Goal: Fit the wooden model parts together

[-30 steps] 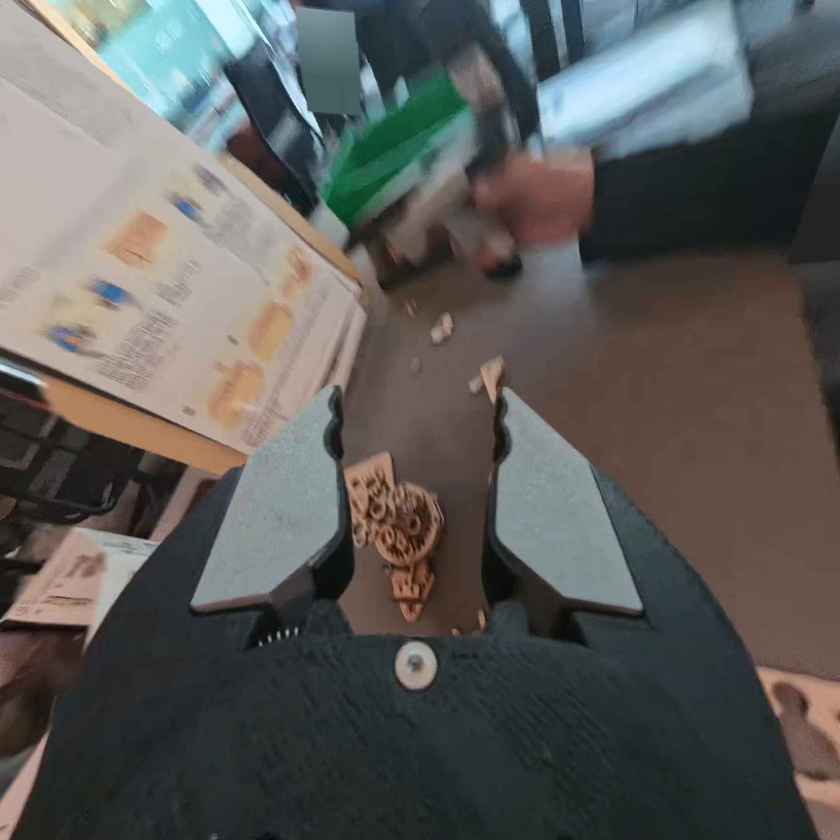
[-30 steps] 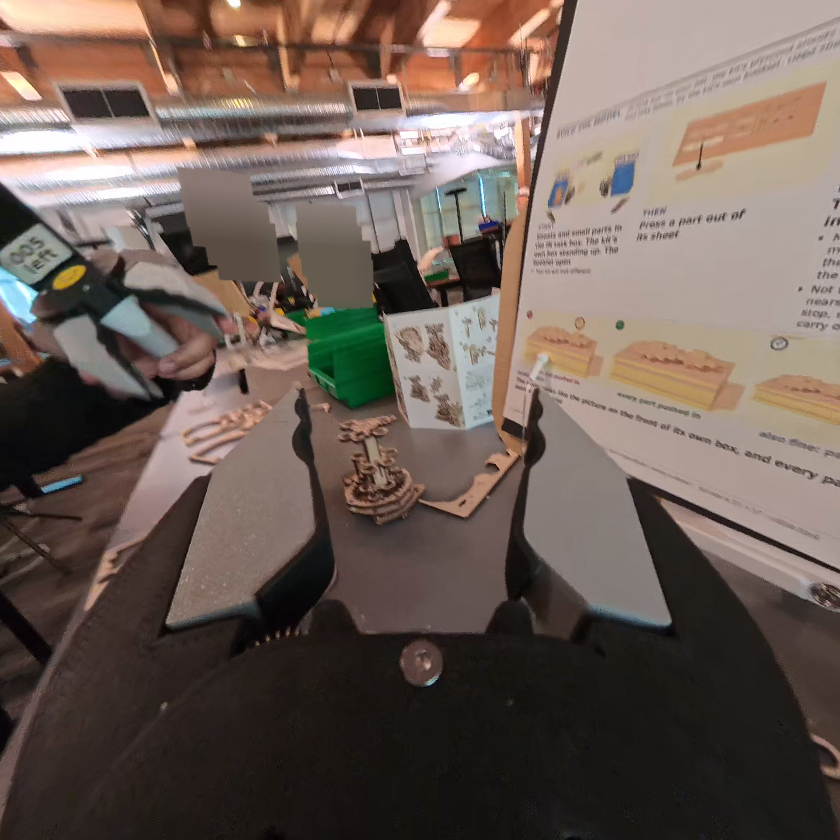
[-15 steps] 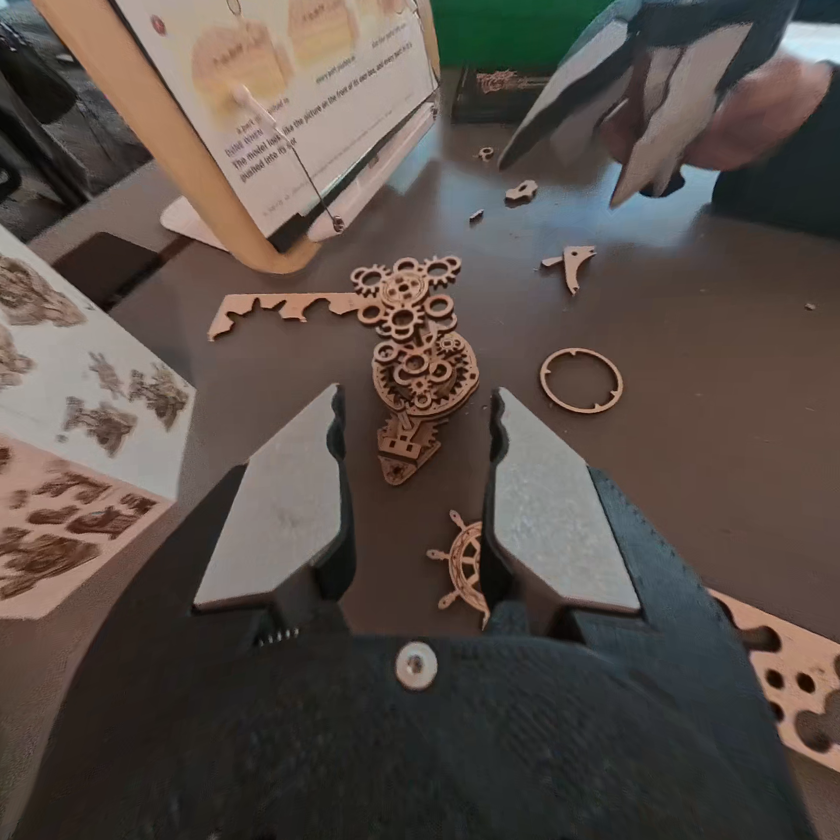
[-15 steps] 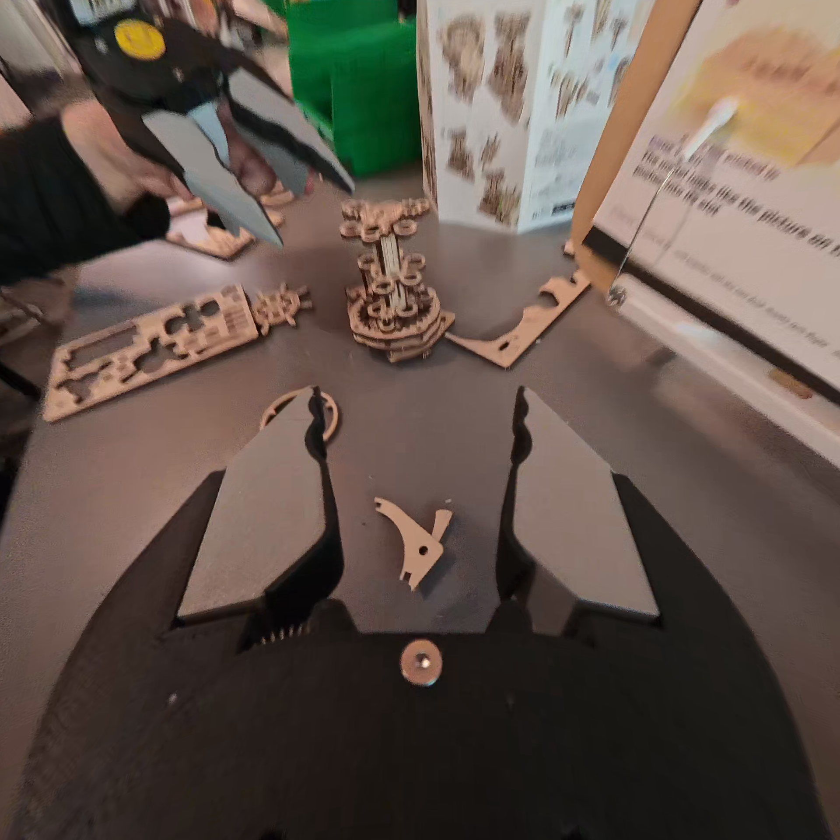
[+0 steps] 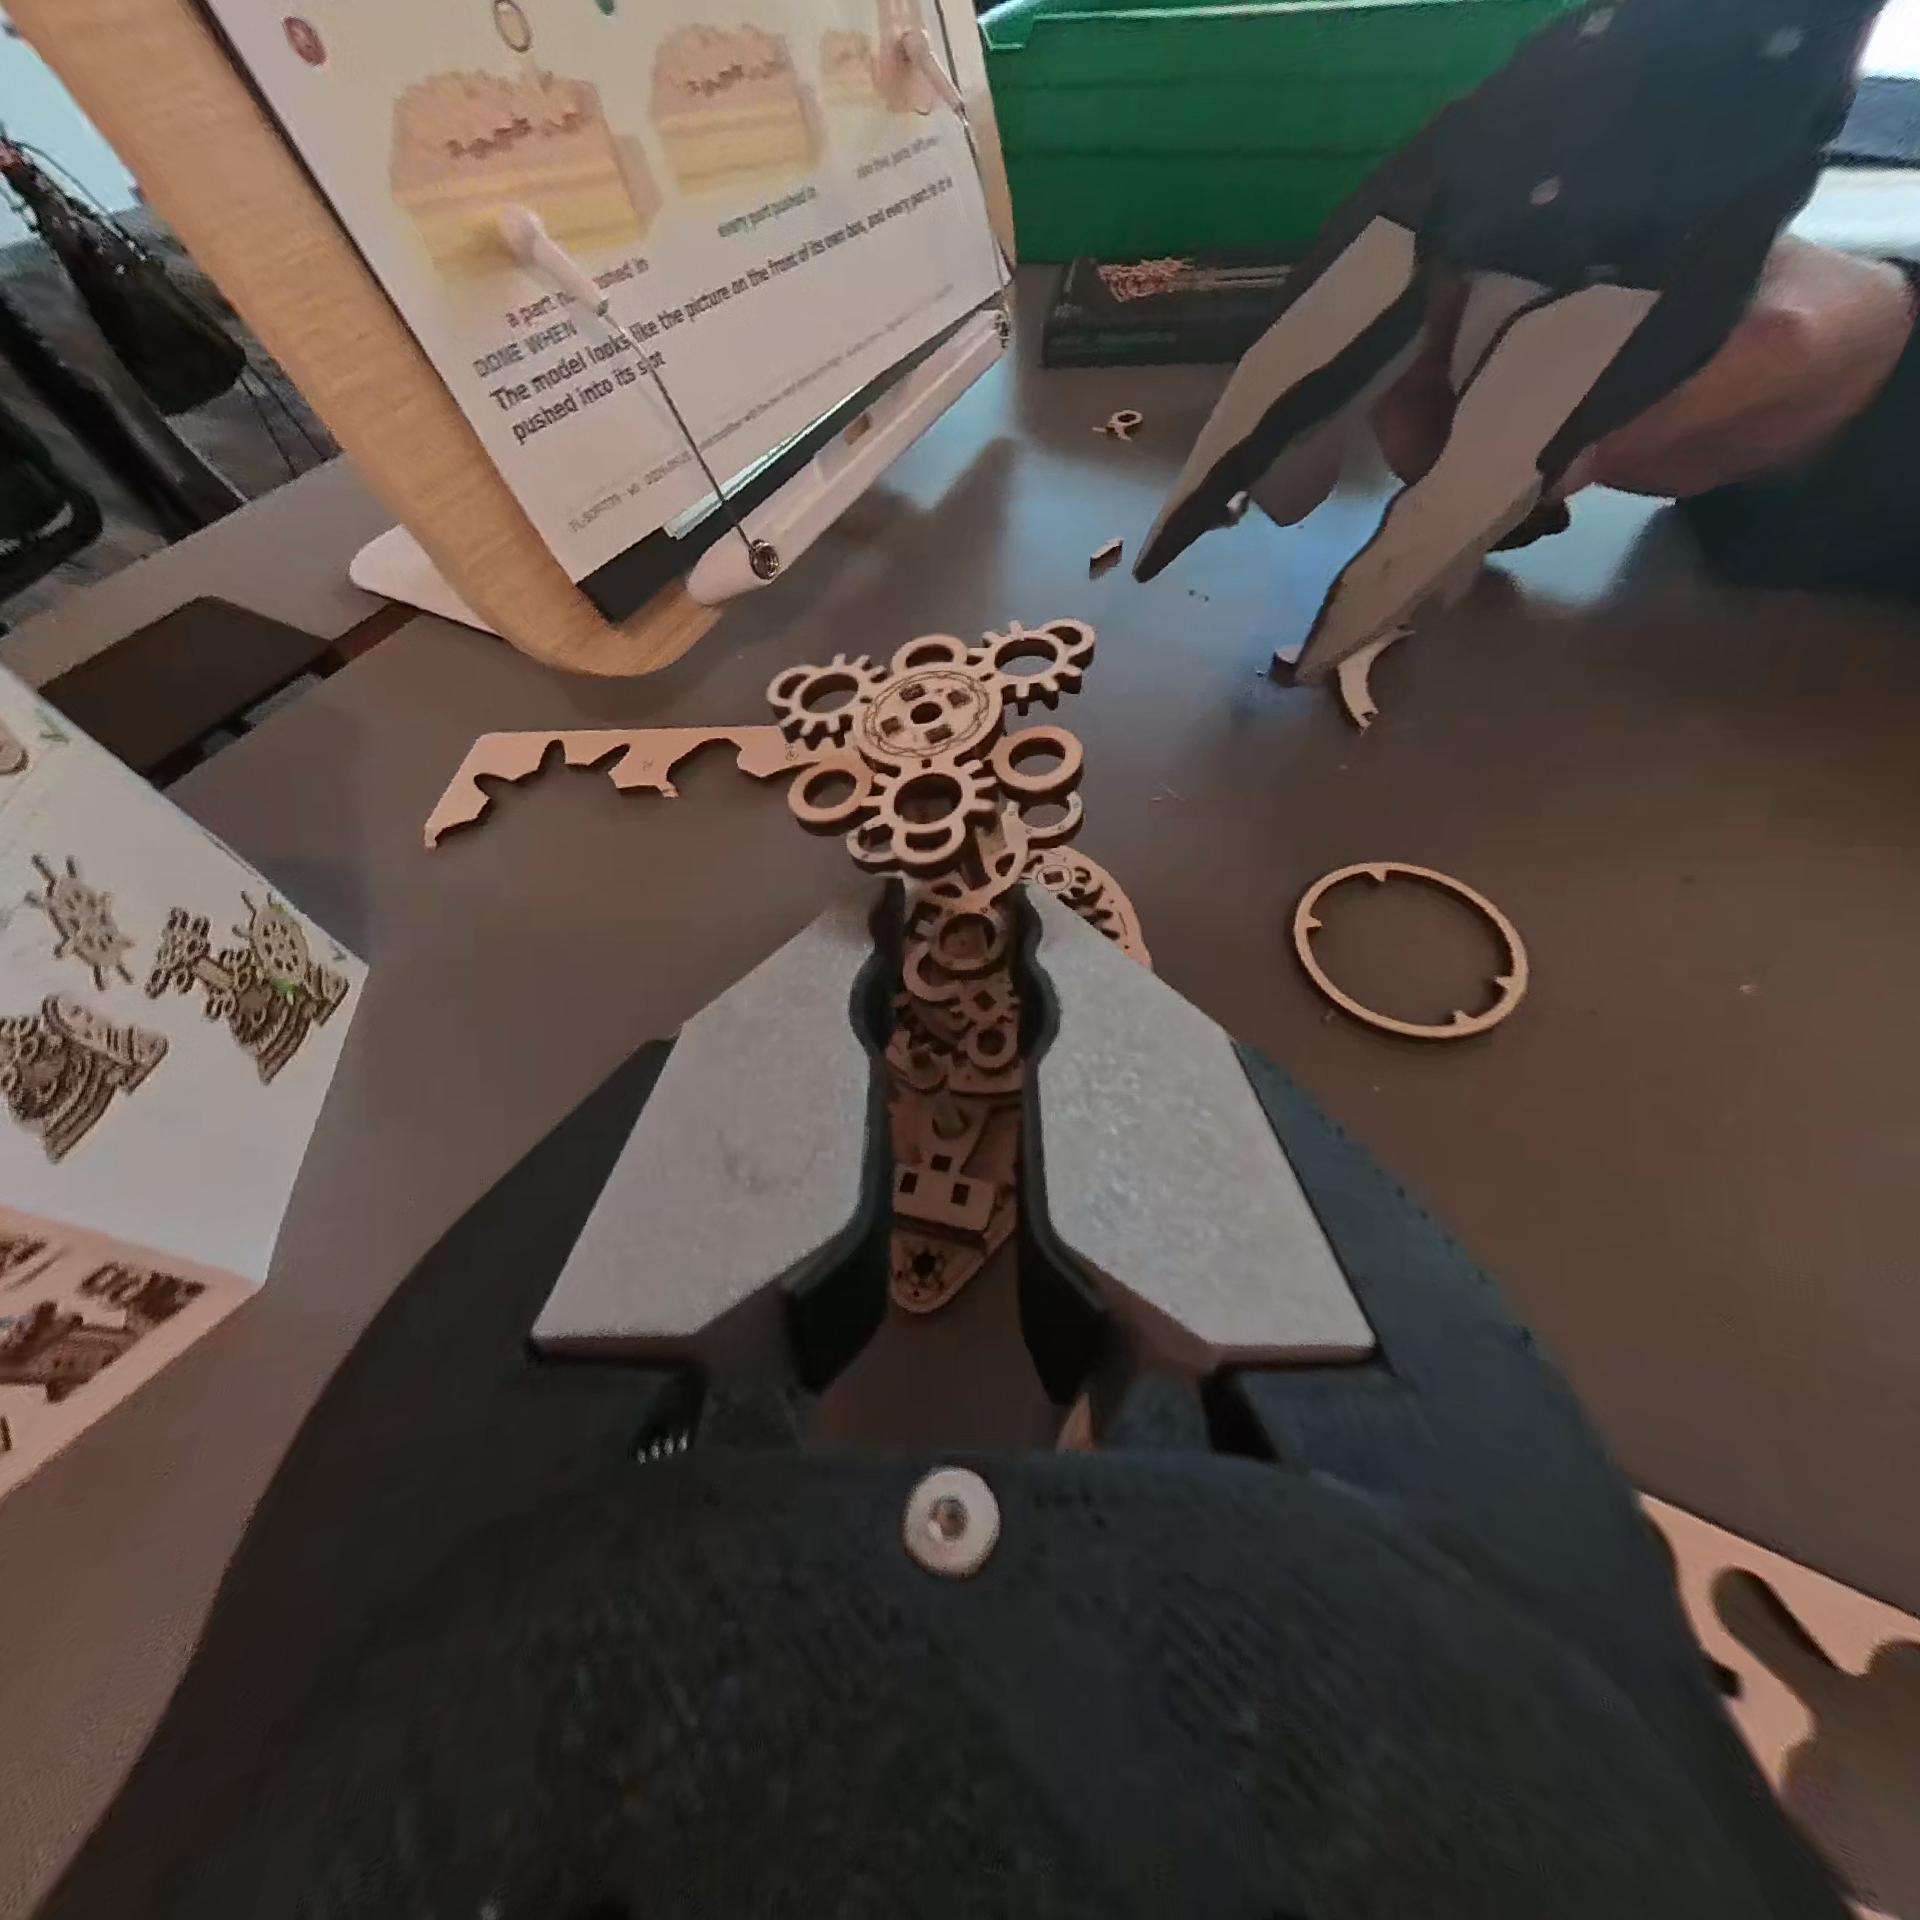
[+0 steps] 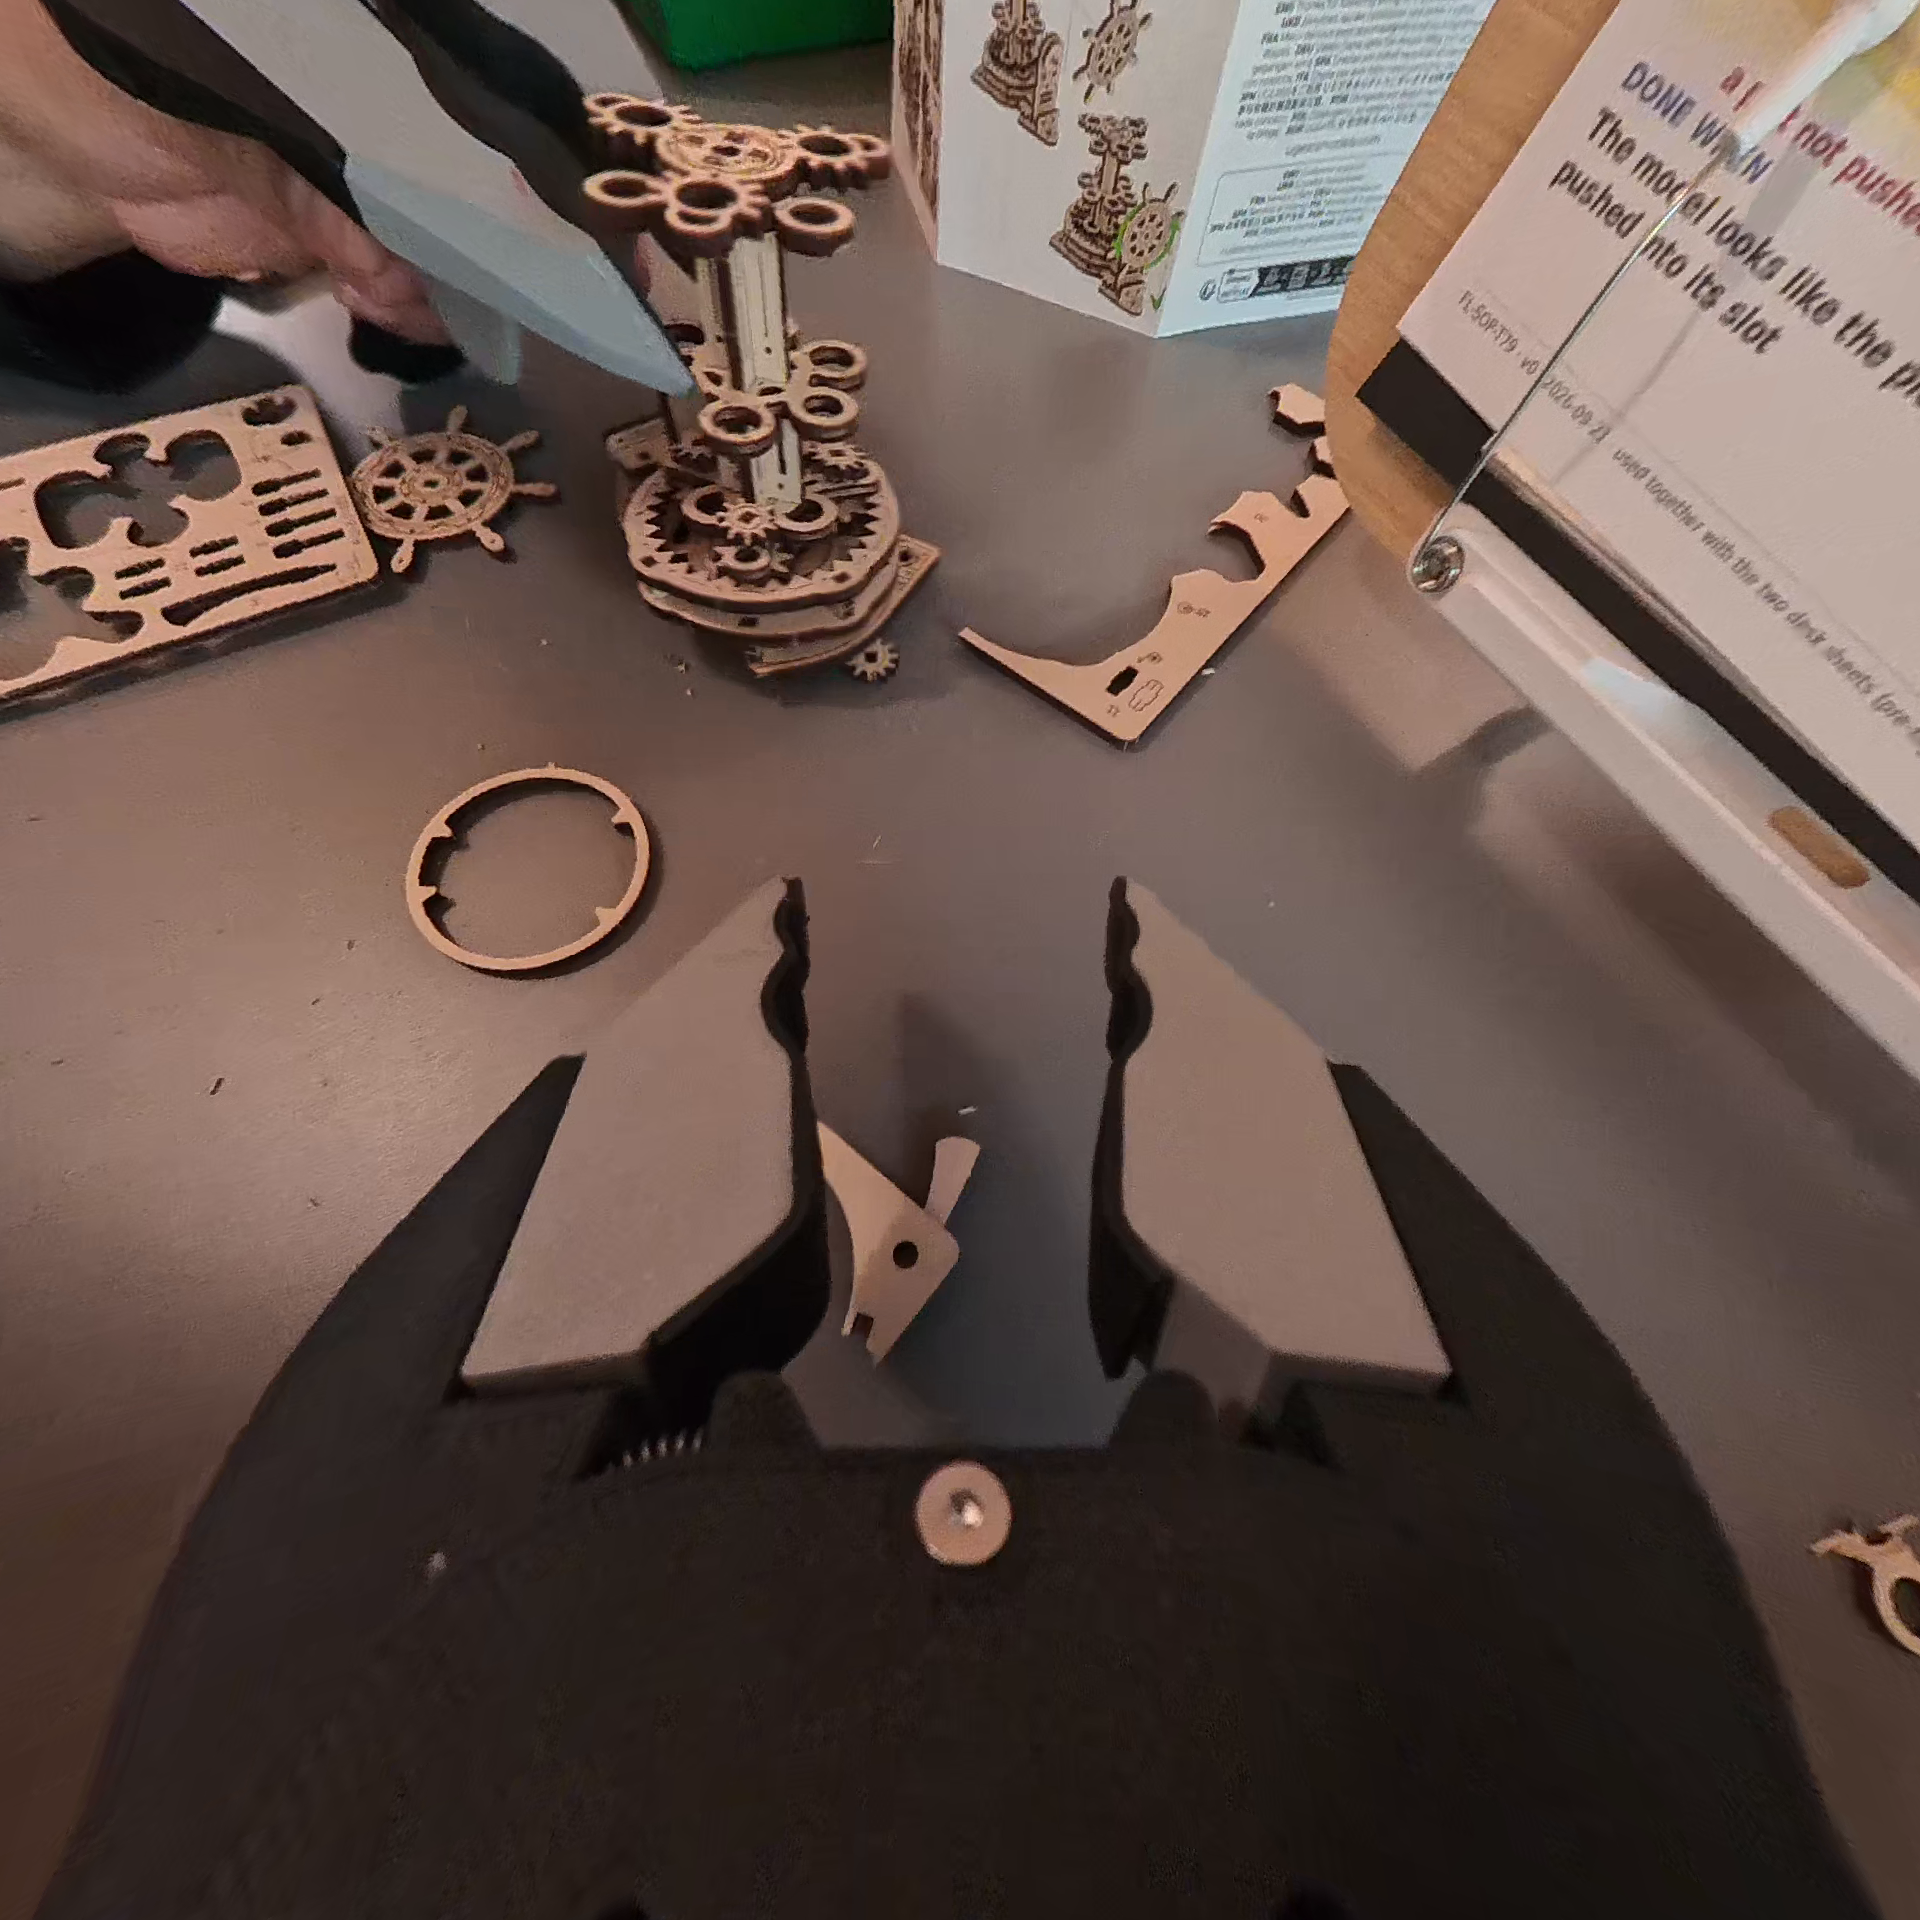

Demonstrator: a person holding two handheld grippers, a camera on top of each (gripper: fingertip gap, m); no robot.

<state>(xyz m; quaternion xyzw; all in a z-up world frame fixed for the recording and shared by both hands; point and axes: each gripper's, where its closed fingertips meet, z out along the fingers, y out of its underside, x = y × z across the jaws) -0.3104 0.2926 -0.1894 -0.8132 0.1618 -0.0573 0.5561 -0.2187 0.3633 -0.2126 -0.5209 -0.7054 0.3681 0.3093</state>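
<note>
The wooden gear model (image 5: 925,727) stands upright on the dark table, with a gear plate on top of a slim column. My left gripper (image 5: 956,914) is shut on that column, which fills the gap between its fingers. The model also shows in the right wrist view (image 6: 748,416), with the left gripper (image 6: 499,239) reaching in from the left. My right gripper (image 6: 954,904) is open and low over the table. A small hooked wooden piece (image 6: 894,1236) lies flat between its fingers, against the left one. In the left wrist view, the right gripper (image 5: 1403,468) stands over that piece (image 5: 1351,675).
A wooden ring (image 6: 527,868), a ship's wheel part (image 6: 442,488), a punched-out sheet (image 6: 156,530) and a jagged offcut (image 6: 1174,613) lie around the model. The kit box (image 6: 1143,156) and an instruction stand (image 6: 1662,416) are behind it. A green bin (image 5: 1195,125) is farther back. The gap from one gripper's tips to the other's is roughly 12 cm.
My left gripper moved forward and closed on the model's column. My right gripper came down and forward so the small hooked piece lies deeper between its fingers.
</note>
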